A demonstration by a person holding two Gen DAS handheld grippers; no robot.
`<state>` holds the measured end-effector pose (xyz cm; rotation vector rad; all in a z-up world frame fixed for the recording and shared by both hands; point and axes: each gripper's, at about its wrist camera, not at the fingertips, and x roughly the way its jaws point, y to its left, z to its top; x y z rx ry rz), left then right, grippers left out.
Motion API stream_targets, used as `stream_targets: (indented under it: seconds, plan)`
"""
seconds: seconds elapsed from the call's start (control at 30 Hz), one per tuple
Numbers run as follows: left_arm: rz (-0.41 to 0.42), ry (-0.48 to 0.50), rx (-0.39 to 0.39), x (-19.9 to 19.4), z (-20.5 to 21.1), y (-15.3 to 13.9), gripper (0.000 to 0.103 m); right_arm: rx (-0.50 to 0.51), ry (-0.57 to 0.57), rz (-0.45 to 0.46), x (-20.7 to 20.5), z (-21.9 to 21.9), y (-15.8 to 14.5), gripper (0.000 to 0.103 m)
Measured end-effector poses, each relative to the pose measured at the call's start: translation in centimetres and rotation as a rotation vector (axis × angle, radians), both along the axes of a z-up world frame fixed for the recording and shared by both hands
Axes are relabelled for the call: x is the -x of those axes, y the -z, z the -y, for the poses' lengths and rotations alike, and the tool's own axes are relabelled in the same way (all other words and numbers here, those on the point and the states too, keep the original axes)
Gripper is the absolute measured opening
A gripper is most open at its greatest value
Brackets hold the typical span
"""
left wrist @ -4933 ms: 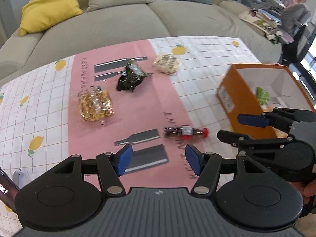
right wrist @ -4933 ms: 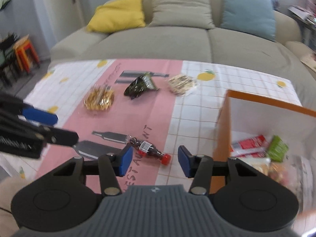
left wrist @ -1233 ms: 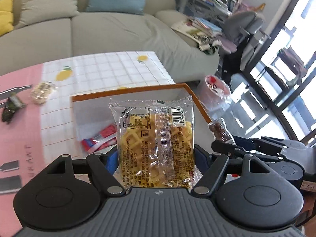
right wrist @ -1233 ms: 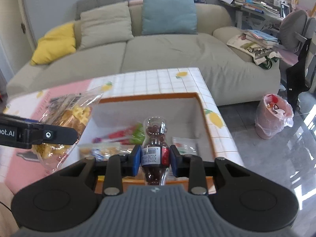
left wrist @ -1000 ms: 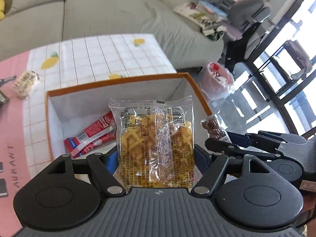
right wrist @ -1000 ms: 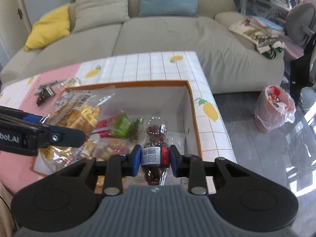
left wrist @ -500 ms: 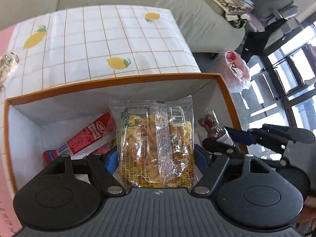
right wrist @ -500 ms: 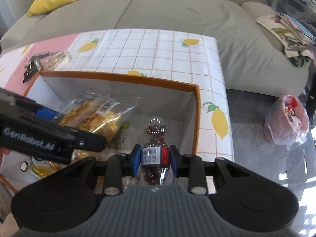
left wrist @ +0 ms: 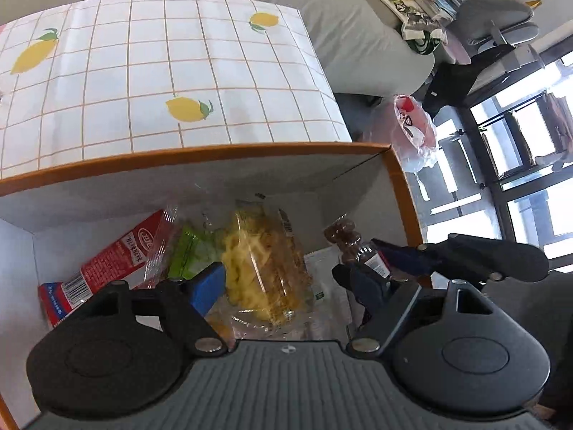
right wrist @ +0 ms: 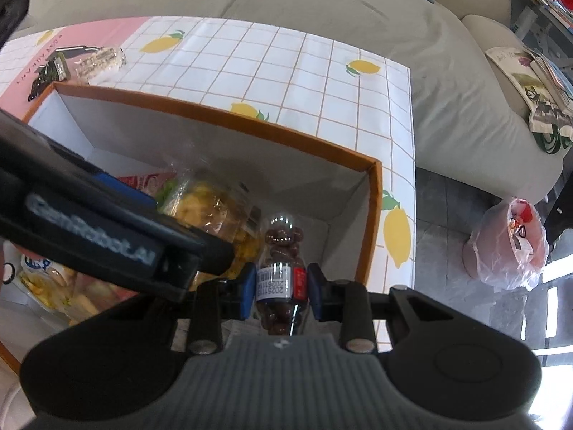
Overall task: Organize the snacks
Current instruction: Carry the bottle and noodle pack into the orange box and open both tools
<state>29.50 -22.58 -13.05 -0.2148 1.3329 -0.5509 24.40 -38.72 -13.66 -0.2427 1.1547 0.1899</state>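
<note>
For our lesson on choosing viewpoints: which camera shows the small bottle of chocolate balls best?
The right wrist view: the bottle sits centred with its label readable, clamped in the right hand-held gripper. The left wrist view shows it only partly, at the side.

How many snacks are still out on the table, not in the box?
2: a dark packet and a clear packet beside it, both beyond the box corner. Others may be hidden by the left tool.

Orange-rimmed white box [left wrist: 200, 157], yellow waffle packet [left wrist: 265, 268], red wrapper [left wrist: 114, 254], lemon-print white grid tablecloth [left wrist: 161, 68]
</note>
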Motion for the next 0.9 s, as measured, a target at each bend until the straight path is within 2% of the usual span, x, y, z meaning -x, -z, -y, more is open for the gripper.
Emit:
stream_targets:
  seconds: [0.07, 0.13, 0.17, 0.2, 0.3, 0.4, 0.5, 0.73, 0.9]
  plan:
    - [0.008, -0.005, 0.017, 0.0, -0.3, -0.4, 0.090, 0.001, 0.003, -0.006, 0.0, 0.2, 0.1, 0.029]
    - [0.009, -0.021, 0.036, -0.1, -0.9, -0.6, 0.081, -0.003, 0.005, -0.005, 0.1, 0.2, 0.1, 0.029]
    - [0.009, -0.030, 0.040, -0.2, -1.1, -0.6, 0.072, -0.011, 0.015, -0.009, 0.1, 0.2, 0.1, 0.029]
    - [0.010, -0.041, 0.043, -0.3, -1.3, -0.6, 0.059, -0.023, 0.029, -0.014, 0.0, 0.3, 0.1, 0.029]
    - [0.002, -0.043, 0.047, -0.3, -1.9, -0.4, 0.042, -0.032, 0.042, -0.009, -0.2, -0.1, 0.2, 0.029]
    - [-0.021, -0.037, 0.032, -0.5, -2.0, 0.4, 0.035, -0.007, 0.026, -0.006, -0.4, -0.8, 0.6, 0.029]
    - [-0.067, -0.039, 0.052, -0.7, -1.8, 1.6, 0.034, -0.011, 0.028, -0.007, -0.6, -1.2, 0.8, 0.029]
    - [-0.064, -0.049, 0.066, -1.1, -1.4, 2.2, 0.034, -0.002, 0.015, 0.036, -1.1, -1.2, 0.7, 0.029]
    - [-0.060, -0.017, 0.065, -1.2, -0.6, 2.5, 0.032, 0.008, 0.014, 0.037, -1.2, -1.0, 0.5, 0.030]
